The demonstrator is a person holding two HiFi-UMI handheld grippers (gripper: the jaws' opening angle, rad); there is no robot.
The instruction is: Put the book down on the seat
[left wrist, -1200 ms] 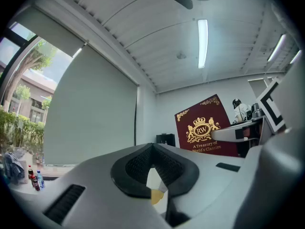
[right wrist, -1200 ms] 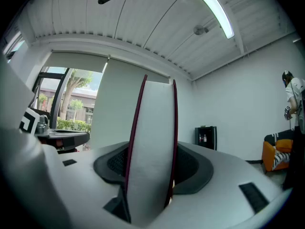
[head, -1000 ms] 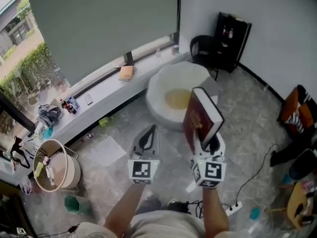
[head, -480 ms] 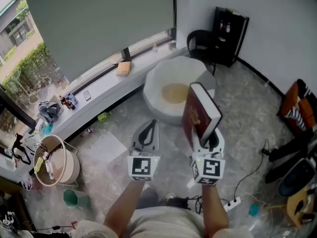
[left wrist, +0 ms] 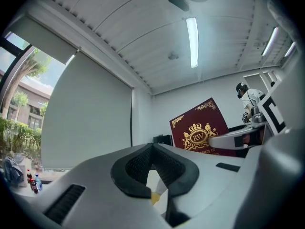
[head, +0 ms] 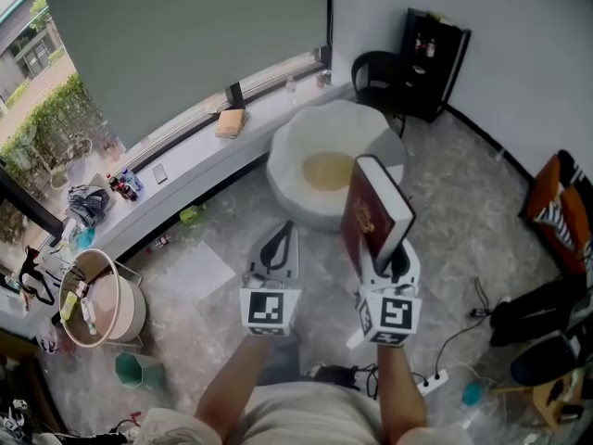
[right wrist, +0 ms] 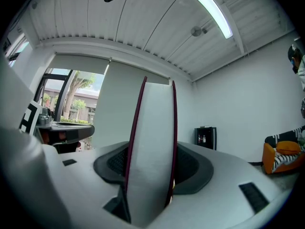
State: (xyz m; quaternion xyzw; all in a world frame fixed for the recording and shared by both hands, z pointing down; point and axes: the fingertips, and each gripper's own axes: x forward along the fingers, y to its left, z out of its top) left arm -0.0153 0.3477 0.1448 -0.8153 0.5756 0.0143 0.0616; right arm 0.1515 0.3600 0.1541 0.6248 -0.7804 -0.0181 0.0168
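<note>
A dark red book with a gold crest stands upright on its edge, and my right gripper is shut on its lower edge. In the right gripper view the book's white page edge fills the gap between the pads. The left gripper view shows the book's cover off to the right. My left gripper hangs beside it to the left, shut, with nothing between its pads. The seat, a round white pouf with a yellow centre, stands on the floor just beyond both grippers.
A long window ledge with small items runs behind the seat. A black chair and a black cabinet fill the far corner. A wicker bin stands at the left. A power strip, cables and bags lie at the right.
Both grippers and the book have drifted a little forward toward the seat, and the view has moved with them. The hold on the book is the same.
</note>
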